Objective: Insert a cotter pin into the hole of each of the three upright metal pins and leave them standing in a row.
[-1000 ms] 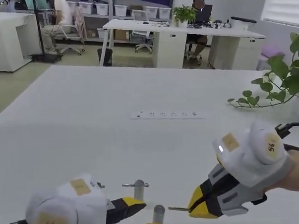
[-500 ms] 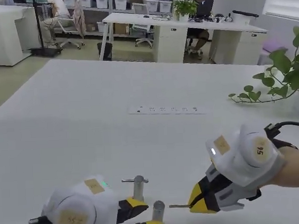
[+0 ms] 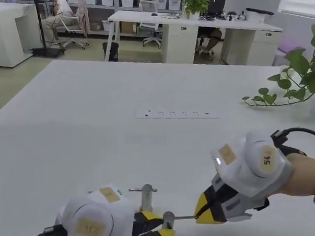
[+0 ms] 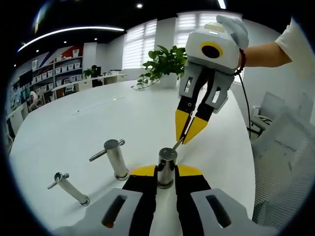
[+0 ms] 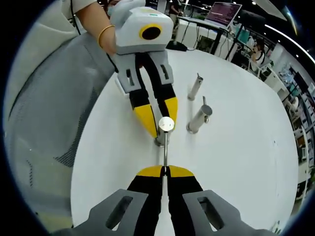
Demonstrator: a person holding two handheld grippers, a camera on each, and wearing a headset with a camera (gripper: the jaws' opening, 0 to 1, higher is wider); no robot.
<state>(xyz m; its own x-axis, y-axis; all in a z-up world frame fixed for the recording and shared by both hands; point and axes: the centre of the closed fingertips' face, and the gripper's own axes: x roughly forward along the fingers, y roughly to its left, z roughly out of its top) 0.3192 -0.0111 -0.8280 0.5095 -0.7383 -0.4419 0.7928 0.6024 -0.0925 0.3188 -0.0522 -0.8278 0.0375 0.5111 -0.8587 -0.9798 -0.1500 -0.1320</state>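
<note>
My left gripper (image 4: 167, 171) is shut on the lower part of an upright metal pin (image 4: 167, 160), which stands near the table's front edge (image 3: 168, 219). My right gripper (image 5: 165, 169) is shut on a thin cotter pin (image 5: 165, 147) and holds it level, its tip touching the head of that metal pin (image 5: 166, 124). Seen from the head view, the right gripper (image 3: 201, 214) is just right of the pin and the left gripper (image 3: 154, 228) just left of it. Two more upright pins (image 4: 115, 157) (image 4: 71, 188) stand beside it, each with a cotter pin through its top.
A white power strip (image 3: 175, 115) lies flat in the middle of the white table (image 3: 95, 126). A leafy plant (image 3: 297, 75) hangs over the table's right side. Desks and office chairs stand on the floor beyond the far edge.
My right gripper has carried the cotter pin leftward until its tip meets the held pin. The left gripper has come in around that pin. The head camera has tilted down a little.
</note>
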